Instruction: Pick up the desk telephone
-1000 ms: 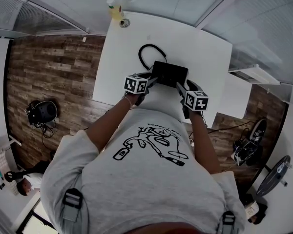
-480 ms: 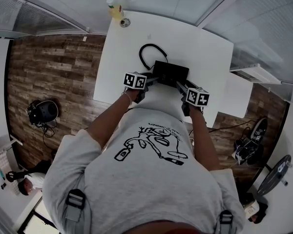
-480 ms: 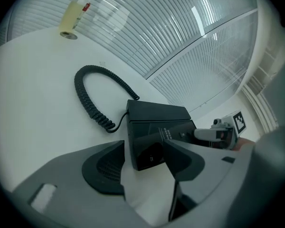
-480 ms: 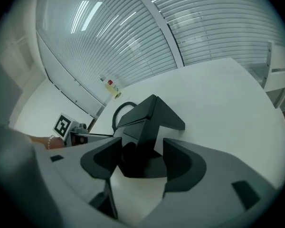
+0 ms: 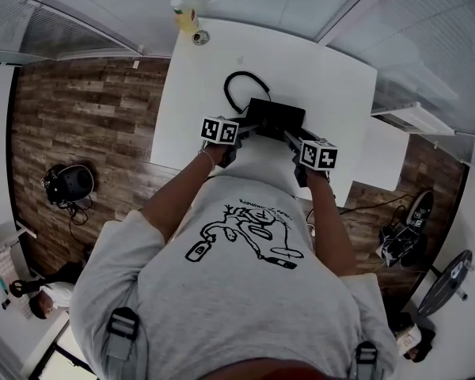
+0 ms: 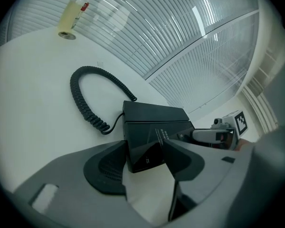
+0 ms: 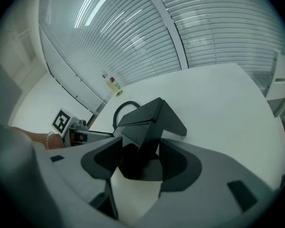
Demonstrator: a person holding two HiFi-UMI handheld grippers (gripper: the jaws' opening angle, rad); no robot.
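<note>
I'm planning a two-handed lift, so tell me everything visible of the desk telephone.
The desk telephone is a black, angular, glossy, plastic-looking body resting on the white table. A coiled black cord leaves its far-left side and loops across the table. No keys or handset can be made out. Its near-left corner sits between the jaws of the left gripper, its near-right corner between those of the right gripper. Both pairs have just been opening and stand wide, not clamped.

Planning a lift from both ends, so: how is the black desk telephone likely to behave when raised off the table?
The telephone looks rigid and angular, so it should lift as one stiff piece. Its glossy, sloped faces may be slippery. The coiled cord lies slack in a loop on the table and will likely stretch and trail.
</note>
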